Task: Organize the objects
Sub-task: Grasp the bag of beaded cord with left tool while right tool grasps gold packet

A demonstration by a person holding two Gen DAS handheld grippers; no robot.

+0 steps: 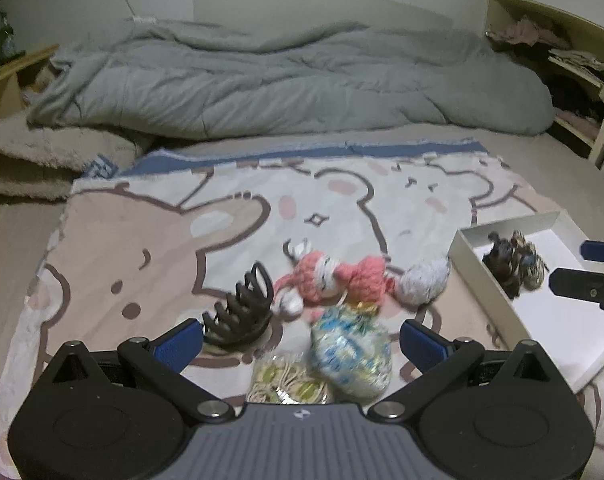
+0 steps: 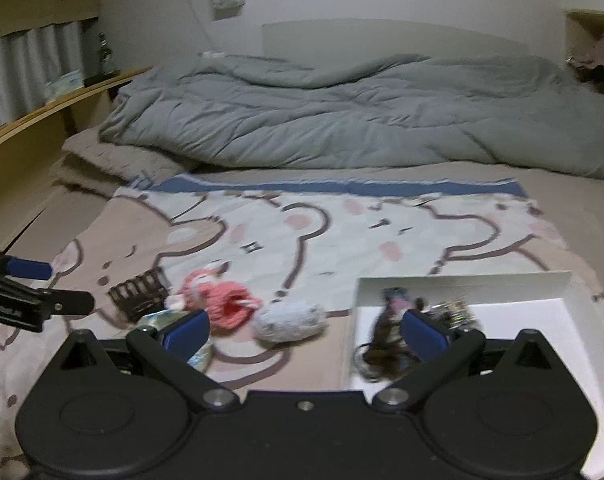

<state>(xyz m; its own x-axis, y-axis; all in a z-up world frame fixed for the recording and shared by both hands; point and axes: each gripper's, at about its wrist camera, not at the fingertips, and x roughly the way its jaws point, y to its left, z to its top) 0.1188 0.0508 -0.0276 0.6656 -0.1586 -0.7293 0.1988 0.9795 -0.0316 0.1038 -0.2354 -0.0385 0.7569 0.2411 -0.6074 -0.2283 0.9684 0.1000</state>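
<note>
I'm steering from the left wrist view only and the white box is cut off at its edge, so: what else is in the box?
Observer: In the right wrist view, the white box holds a dark hair tie bundle beside beaded pieces.
Operator: Is the right gripper closed?
Observer: No, the right gripper is open, holding nothing.
Operator: Where does it sit?
Observer: One finger is over the box's near left corner, the other over the blanket.

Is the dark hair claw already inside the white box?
No. In the left wrist view the hair claw lies on the blanket, well left of the white box, just beyond the open left gripper.
</note>
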